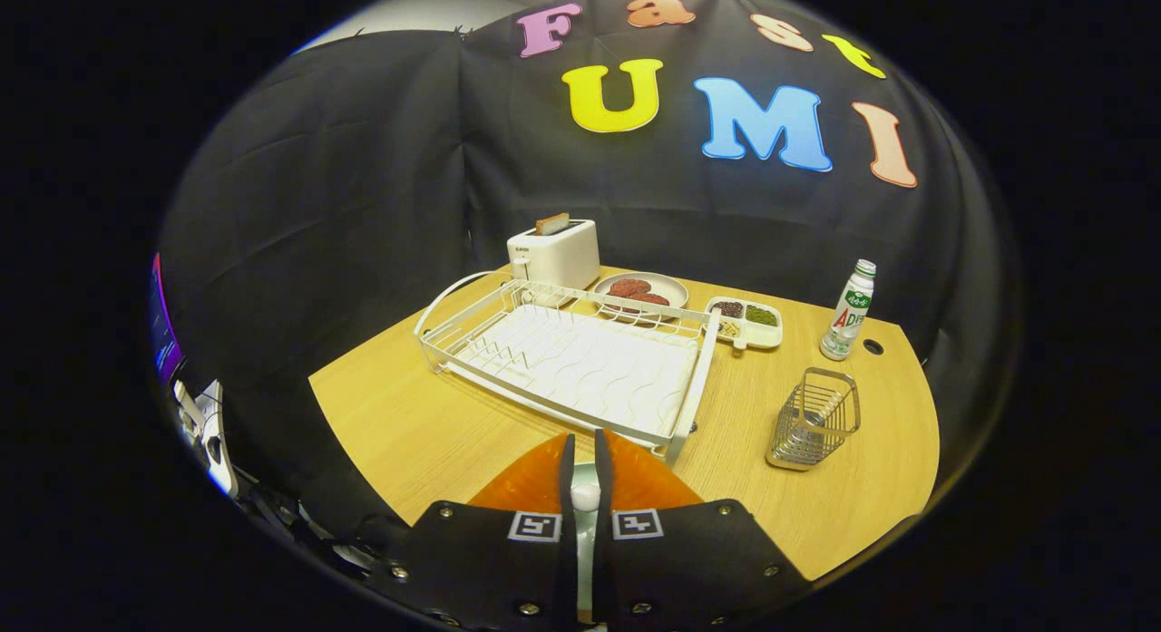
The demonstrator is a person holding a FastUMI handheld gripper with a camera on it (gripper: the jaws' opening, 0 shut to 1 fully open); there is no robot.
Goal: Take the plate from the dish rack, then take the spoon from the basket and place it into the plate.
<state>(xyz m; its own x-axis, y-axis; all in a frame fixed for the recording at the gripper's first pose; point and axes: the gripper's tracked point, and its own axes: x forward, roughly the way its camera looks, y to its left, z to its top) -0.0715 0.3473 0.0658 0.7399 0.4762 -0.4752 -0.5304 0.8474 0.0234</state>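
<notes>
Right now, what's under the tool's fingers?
An orange plate on the table, just short of the dish rack. The tool covers the plate's middle and near edge. The tool is shut on what looks like a white spoon above the plate.

Toaster (553, 251) logo prob. illegible.

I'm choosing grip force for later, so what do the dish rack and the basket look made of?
Dish rack: thin wire, seemingly metal under a smooth white coating, over a white tray. Basket: bare shiny wire, probably steel, given its grey gleam. The gripper has its jaws nearly together around a slim white object, possibly the spoon's handle.
</notes>
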